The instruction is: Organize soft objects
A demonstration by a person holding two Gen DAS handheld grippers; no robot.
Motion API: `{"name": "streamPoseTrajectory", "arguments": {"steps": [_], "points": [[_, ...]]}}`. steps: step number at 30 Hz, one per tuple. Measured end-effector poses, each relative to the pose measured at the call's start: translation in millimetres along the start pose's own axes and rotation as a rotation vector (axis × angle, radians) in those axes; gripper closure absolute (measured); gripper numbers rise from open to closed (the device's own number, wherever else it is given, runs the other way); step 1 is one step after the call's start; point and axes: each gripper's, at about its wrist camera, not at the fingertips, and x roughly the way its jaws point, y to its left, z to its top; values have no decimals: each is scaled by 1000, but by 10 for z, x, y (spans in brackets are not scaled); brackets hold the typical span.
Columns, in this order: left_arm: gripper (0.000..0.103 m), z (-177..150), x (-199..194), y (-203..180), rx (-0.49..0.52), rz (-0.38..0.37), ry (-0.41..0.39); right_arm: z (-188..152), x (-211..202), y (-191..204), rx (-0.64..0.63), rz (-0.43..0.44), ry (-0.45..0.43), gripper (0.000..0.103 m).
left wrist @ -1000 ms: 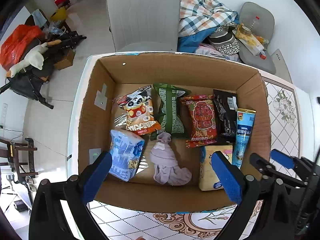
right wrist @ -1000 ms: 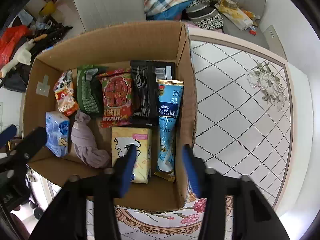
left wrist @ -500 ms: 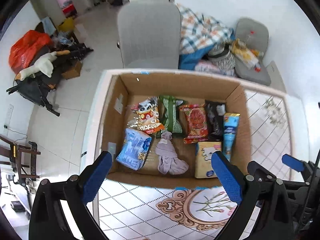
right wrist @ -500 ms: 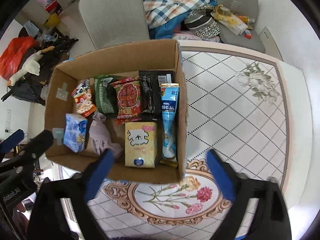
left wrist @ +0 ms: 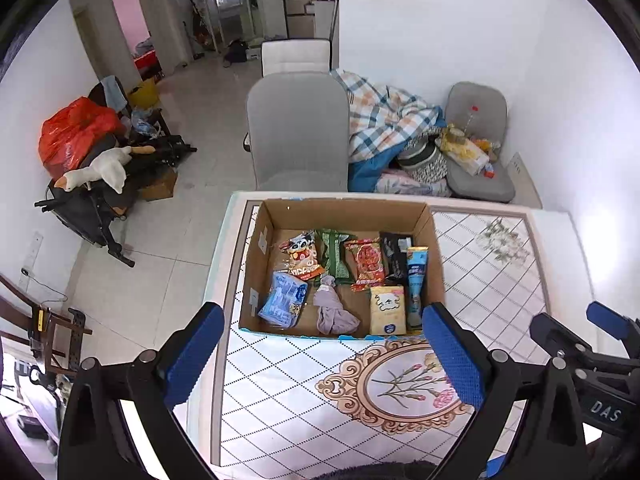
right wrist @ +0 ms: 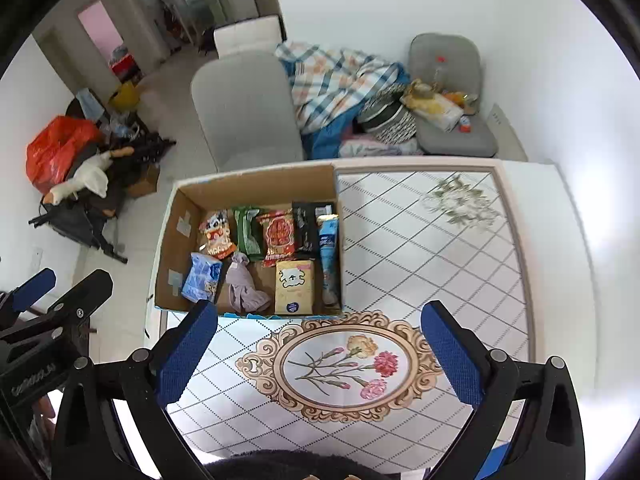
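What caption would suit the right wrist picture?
Open right gripper above a floral table, facing a box of snacks.

Matt cardboard box (left wrist: 256, 280); glossy plastic snack packets (left wrist: 366, 260); soft mauve cloth (left wrist: 334, 312).

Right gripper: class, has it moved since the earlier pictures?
Yes. The right gripper has pulled up and back from the cardboard box, now hanging over the table's flower medallion, jaws open.
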Motion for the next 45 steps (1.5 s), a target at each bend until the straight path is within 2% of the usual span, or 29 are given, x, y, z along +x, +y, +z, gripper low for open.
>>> {"name": "streamPoseTrajectory", "arguments": {"steps": [8,12,14,18,21,23,26,45], "points": [[1,-73,-447,32,-24,-23,-25,-201,-746,12,-30,-7,-78,0],[1,-105,-576,38,-22,6,-42,-239,-948,29,-49,-11,-123,0],[1,-126,-596,44,-21,15,-45,-249,-1024,18,-50,-39,-153,0],[1,-161,-612,72,-39,-15,-44,-233,-1058,-21,-35,-53,-171,0],[1,-176,-585,-9,1,-27,-28,-241,-1021,-16,-39,-53,-156,0],[1,-216,-571,-54,13,-1,-24,-251,-1000,-2,-41,-41,-145,0],[1,-226,-553,-25,-8,-29,-14,-262,-983,21,-51,-48,-142,0],[1,-208,-655,29,-21,-3,-44,-283,-1029,26,-59,-55,-165,0]]}}
